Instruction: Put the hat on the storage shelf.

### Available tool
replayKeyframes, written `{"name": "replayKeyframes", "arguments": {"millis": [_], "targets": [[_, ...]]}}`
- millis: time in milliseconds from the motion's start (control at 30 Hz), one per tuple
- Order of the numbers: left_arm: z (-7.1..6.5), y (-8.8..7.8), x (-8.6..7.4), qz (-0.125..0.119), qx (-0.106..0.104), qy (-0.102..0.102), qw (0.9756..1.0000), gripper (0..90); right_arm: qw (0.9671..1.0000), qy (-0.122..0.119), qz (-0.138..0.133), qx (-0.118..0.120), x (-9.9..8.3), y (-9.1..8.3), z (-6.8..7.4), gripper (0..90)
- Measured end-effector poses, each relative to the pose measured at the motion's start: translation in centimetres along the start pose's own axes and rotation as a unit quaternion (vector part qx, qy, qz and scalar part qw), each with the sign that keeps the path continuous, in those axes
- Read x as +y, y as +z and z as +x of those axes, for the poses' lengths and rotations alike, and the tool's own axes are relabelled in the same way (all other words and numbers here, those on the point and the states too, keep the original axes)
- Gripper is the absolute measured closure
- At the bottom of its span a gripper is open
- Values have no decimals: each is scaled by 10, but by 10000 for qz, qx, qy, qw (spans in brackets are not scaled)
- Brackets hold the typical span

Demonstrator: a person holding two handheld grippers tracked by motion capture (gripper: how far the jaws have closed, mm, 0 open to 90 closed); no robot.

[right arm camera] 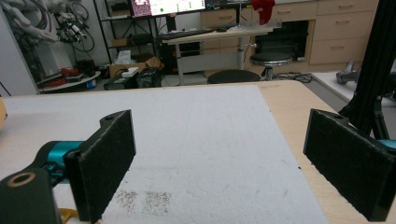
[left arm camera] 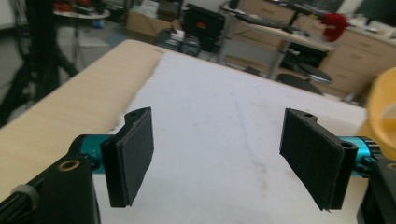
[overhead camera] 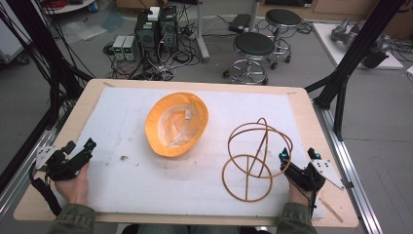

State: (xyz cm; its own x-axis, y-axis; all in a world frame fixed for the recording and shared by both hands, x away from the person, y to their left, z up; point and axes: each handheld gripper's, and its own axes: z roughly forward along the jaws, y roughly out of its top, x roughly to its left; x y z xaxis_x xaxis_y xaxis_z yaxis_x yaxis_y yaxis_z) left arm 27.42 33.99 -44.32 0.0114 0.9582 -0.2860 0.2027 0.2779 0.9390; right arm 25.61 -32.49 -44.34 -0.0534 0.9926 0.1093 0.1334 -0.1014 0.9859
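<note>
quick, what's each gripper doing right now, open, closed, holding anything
Left gripper: open, jaws wide apart, holding nothing, over the white mat.
Right gripper: open, jaws wide apart, holding nothing, beside the wooden ring frame.

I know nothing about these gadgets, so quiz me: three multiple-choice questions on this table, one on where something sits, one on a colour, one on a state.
1. Where is the wire-hoop frame relative to the hard hat?
A. To its left
B. To its right, near the right gripper
C. Inside it

2. What colour is the hard hat's shell?
A. Orange
B. Blue
C. Green

3. How does the hard hat lie?
A. Dome up
B. On its edge
C. Upside down, with its lining showing

Answers: 1 B, the high view shows the frame on the mat's right half beside that gripper. 2 A, the shell is plainly orange. 3 C, the pale inner lining faces the camera.
</note>
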Motion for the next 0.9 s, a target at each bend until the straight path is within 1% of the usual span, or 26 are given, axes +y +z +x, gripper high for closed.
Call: {"name": "replayKeyframes", "arguments": {"millis": [67,100,133,200,300,400,500,567,667,733,767,800,900], "targets": [[-3,1,2,-27,-137,-2,9999,270,10000,31,37,4,0,0,1,81],[-6,3,4,-3,-187,105,9998,283,10000,-7,10,20,0,1,0,82],[-6,3,4,-3,-187,105,9998,286,10000,-7,10,20,0,1,0,82],[-8,4,5,19,-210,213,9996,286,10000,7,36,14,0,1,0,81],[-10,5,8,67,-250,302,9992,282,10000,29,19,22,0,1,0,81],[-13,7,10,81,-290,383,9988,284,10000,-11,35,35,0,1,0,81],[-16,10,14,155,-331,401,9985,281,10000,-16,37,45,0,1,0,81],[-20,13,19,241,-418,386,9981,275,10000,-10,36,42,0,1,0,81],[-26,19,25,249,-544,325,9977,286,10000,-2,41,14,0,1,0,81],[-30,24,30,290,-586,262,9975,285,10000,6,33,7,-1,1,0,81],[-35,30,34,277,-622,253,9974,286,10000,1,58,2,-1,2,0,81],[-35,30,34,277,-622,253,9974,291,10000,1,58,2,-1,2,0,81],[-43,39,38,307,-603,346,9971,291,10000,23,36,34,-1,1,0,81]]}}
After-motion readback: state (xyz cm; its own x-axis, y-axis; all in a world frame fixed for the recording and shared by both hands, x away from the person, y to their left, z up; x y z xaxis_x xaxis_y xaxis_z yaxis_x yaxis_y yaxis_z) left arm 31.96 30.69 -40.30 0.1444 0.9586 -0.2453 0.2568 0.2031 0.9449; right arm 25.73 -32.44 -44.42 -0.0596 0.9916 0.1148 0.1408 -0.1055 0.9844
